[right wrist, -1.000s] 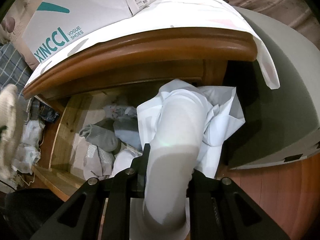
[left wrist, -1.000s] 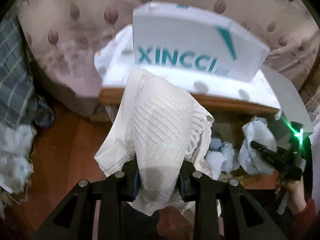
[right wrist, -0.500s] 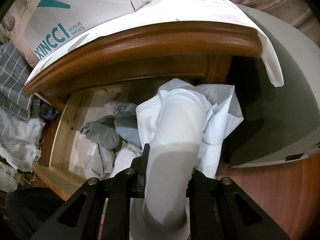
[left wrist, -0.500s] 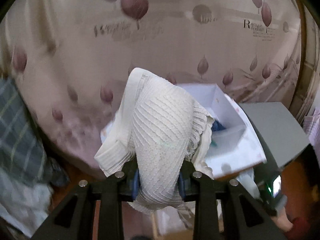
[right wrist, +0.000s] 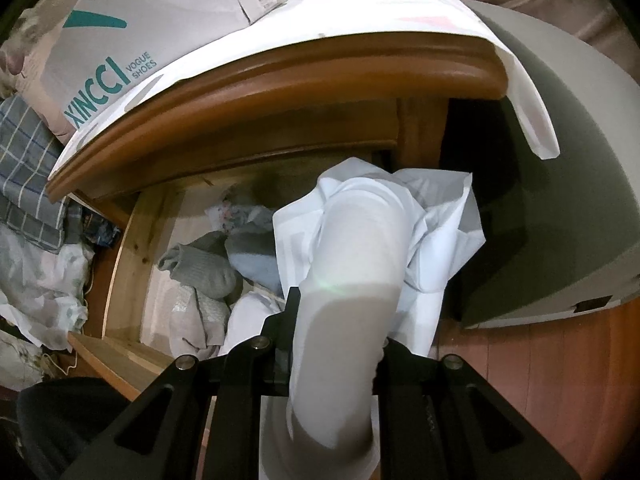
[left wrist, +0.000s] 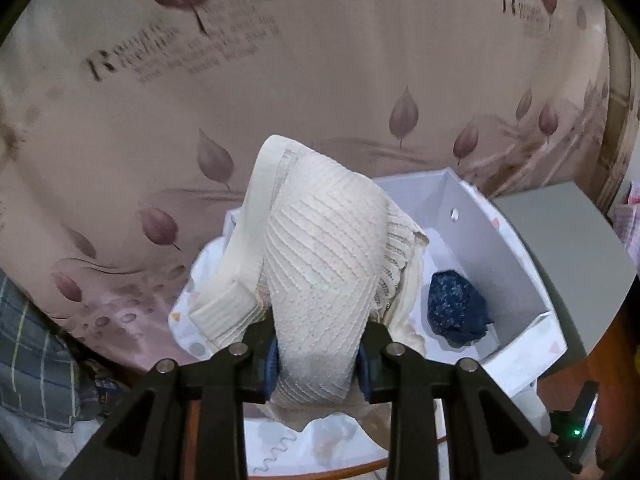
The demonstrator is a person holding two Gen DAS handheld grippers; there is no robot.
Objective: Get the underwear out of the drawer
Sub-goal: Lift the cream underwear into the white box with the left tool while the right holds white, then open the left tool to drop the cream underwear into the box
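Left gripper (left wrist: 318, 354): the fingers pinch a cream ribbed underwear piece (left wrist: 320, 256) at its lower end, blue pads pressed on both sides. The garment stands up and away from the jaws, long axis running from the pinch toward the upper left of the left wrist view, waistband uppermost and folding back down on the left. It hangs over the open white shoe box (left wrist: 496, 256) on the nightstand top, above the box's near left corner; a dark blue bundle (left wrist: 456, 308) lies by the box's right wall.

Right gripper (right wrist: 334, 354): the fingers are clamped on a pale white underwear piece (right wrist: 360, 248), long axis pointing away toward the drawer's (right wrist: 128, 248) back right corner, above its contents.

Judgement: the step is delivering the cream piece into the box. Advise centring it over the box floor before releasing, clear of the walls, while the right grip holds firm.
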